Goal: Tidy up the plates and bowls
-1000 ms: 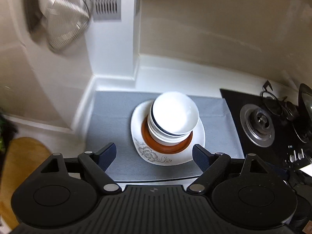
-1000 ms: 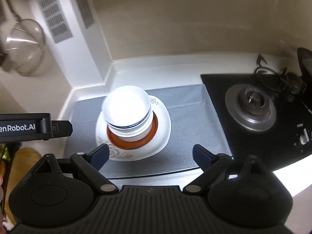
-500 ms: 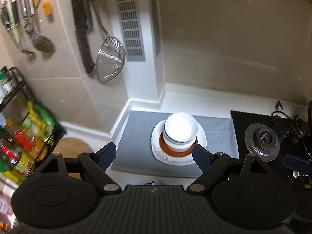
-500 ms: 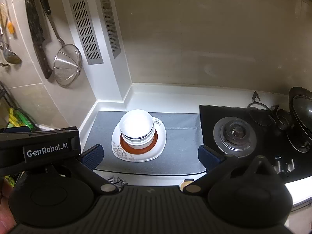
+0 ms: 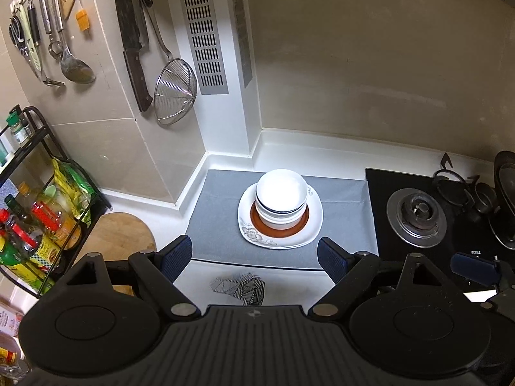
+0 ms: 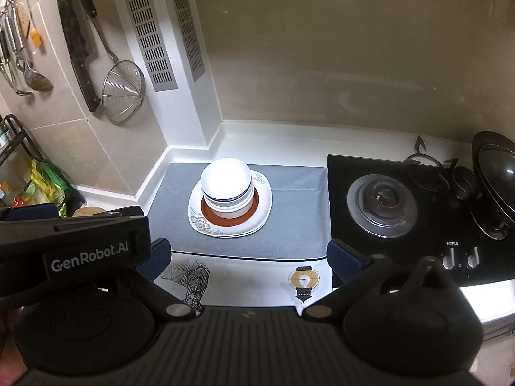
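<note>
A: Where do the dishes sit?

B: On the flat grey rectangular mat (image 5: 222,222) (image 6: 289,222). A white squarish ceramic plate with a grey flower print (image 5: 313,225) (image 6: 262,206) lies near the middle of that mat, a round brown-orange plate (image 5: 280,232) (image 6: 230,221) rests on it, and a stack of white round ceramic bowls with dark blue rims (image 5: 280,197) (image 6: 226,186) stands on the brown-orange plate. The top bowl is washed out by glare.

A: And the grippers?

B: The left gripper (image 5: 254,257) hangs in front of the mat's near edge, its blue-padded fingers (image 5: 175,259) spread wide with nothing between them. The right gripper (image 6: 249,257) is likewise released and empty, also at the near edge of the mat, well apart from the stack. The left gripper's body shows in the right wrist view, left of the mat.

A: What else surrounds the mat?

B: To its right, a black glass gas hob with a round steel burner (image 5: 416,217) (image 6: 381,204). To its left, on the tiled wall, hang a round wire-mesh strainer (image 5: 175,91) (image 6: 123,91) and a dark wood-handled cleaver (image 5: 132,37) (image 6: 79,46). Further left, a round wooden board (image 5: 120,236) lies on the counter beside a black wire rack of bottles (image 5: 35,199).
</note>
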Demonstrator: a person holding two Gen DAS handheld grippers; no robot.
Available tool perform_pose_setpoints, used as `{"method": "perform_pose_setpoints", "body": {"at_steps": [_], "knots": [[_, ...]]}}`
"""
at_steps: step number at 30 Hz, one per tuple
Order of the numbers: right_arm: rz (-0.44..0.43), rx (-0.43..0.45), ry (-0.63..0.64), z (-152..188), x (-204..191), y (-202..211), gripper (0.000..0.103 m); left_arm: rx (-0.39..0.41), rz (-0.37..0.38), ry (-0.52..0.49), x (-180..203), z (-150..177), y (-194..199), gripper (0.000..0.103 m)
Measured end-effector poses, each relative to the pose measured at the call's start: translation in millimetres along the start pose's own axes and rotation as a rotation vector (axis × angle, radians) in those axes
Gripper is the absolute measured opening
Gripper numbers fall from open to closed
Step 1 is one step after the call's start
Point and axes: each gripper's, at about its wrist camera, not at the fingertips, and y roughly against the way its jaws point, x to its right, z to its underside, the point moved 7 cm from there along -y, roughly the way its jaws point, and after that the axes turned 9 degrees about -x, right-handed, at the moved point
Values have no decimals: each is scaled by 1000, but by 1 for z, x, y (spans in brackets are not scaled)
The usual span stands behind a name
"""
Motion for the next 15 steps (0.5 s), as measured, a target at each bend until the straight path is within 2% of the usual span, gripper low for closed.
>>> {"method": "perform_pose_setpoints", "body": {"at_steps": [15], "knots": [[1, -9, -10, 17, 12, 11, 103, -8, -13, -25, 12, 13, 8, 91]]}}
